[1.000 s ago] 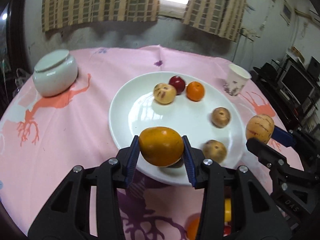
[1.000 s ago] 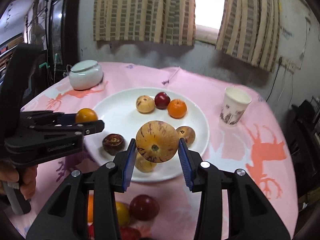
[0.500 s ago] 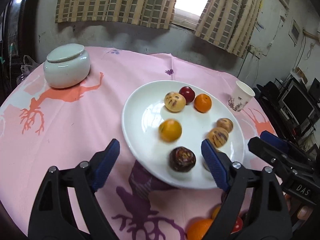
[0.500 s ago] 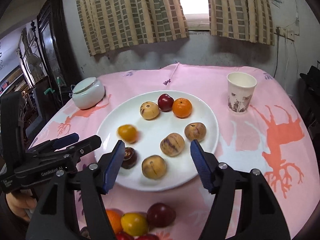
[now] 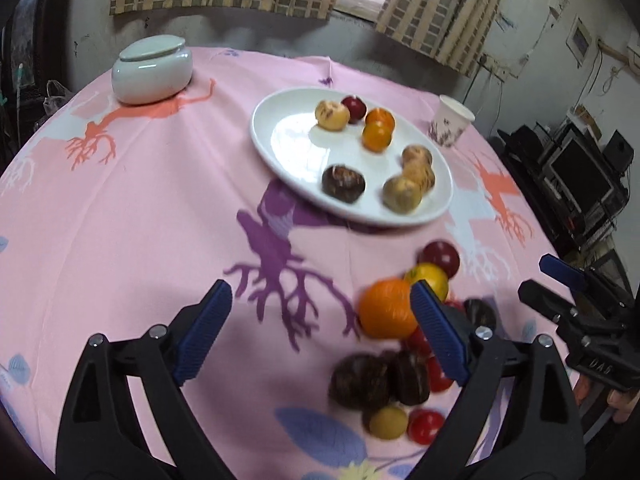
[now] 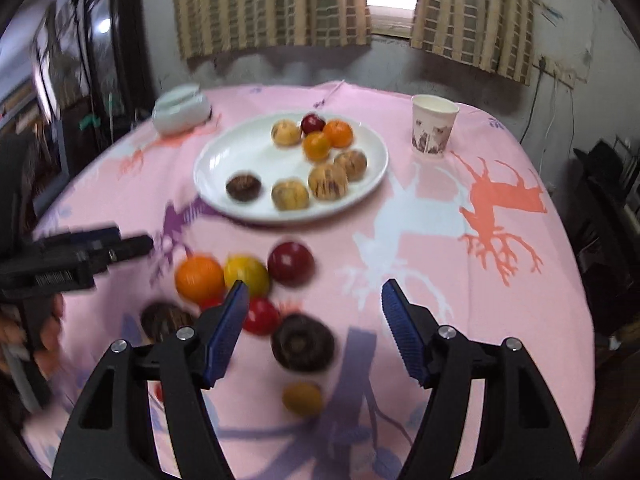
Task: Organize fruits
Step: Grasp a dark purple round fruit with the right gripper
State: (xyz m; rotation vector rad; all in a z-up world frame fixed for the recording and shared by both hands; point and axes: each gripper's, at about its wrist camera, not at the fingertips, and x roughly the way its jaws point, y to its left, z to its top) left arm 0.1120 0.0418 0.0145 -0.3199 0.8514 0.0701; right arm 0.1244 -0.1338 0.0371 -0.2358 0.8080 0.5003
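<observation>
Both claws were spread wide and held nothing: the left claw [image 5: 320, 332] hung over the pink deer-print cloth of the surface [image 5: 160, 208], and the right claw [image 6: 314, 334] hovered above the loose heap of round fruit [image 6: 256, 304] lying near the front edge. Seven pieces sat on the white oval plate [image 6: 224, 160], well apart from that heap. The chief risk, as I judged it, lay in the heap itself: the large orange [image 5: 386, 308], the yellow fruit [image 6: 246, 274] and the dark red plum [image 6: 290, 262] touched one another, so a pad closing on one could nudge its neighbours into rolling toward the edge. The left claw's right pad [image 5: 436, 332] stood just beside the orange, and a careless sweep could knock it. Both views were blurred, so a misjudged grasp seemed likely. The paper cup [image 6: 434, 132] stood clear.
</observation>
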